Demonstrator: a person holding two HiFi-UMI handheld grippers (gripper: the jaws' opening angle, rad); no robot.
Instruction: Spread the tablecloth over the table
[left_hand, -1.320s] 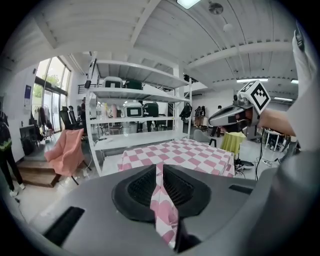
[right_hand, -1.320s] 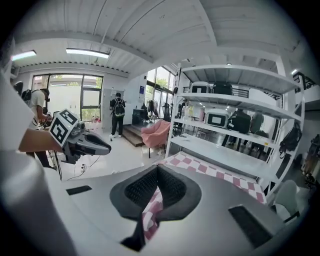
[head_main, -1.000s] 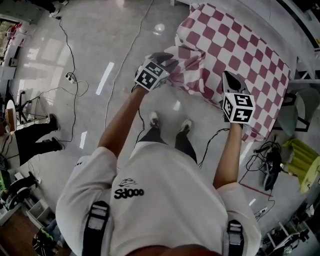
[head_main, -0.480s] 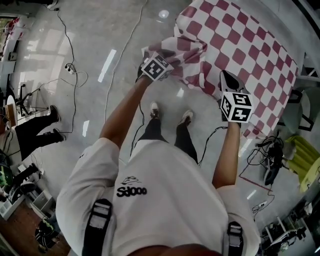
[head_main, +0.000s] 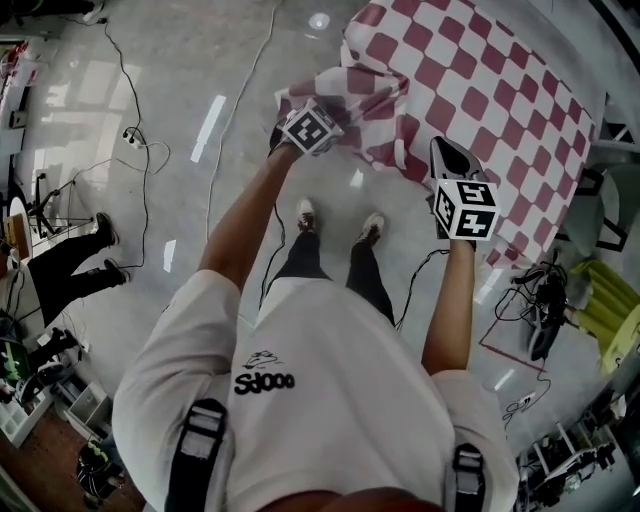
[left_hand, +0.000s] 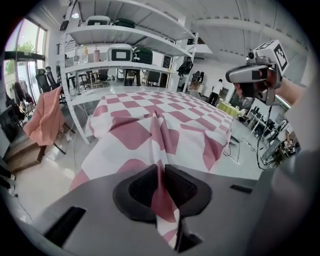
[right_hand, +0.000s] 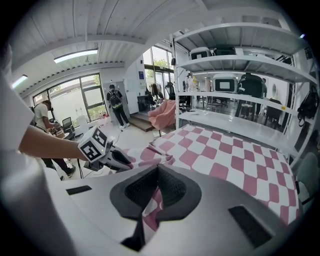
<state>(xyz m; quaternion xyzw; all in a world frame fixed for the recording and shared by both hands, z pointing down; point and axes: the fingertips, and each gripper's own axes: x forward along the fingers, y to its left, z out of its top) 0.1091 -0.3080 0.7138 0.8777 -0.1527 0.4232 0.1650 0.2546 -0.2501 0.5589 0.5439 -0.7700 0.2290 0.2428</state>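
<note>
Jaws of right gripper (right_hand: 157, 171) around tablecloth (right_hand: 220, 160)

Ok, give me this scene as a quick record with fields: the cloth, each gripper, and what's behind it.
tablecloth: red-and-white checked; far part spread flat, near edge bunched in folds
left gripper: jaws closing, tablecloth edge pinched between them
right gripper: jaws together on the tablecloth edge
background: white shelving beyond the cloth
floor: glossy, cables trailing across it

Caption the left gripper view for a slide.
Left gripper, jaws closing on a pinched fold of the red-and-white checked tablecloth.
</note>
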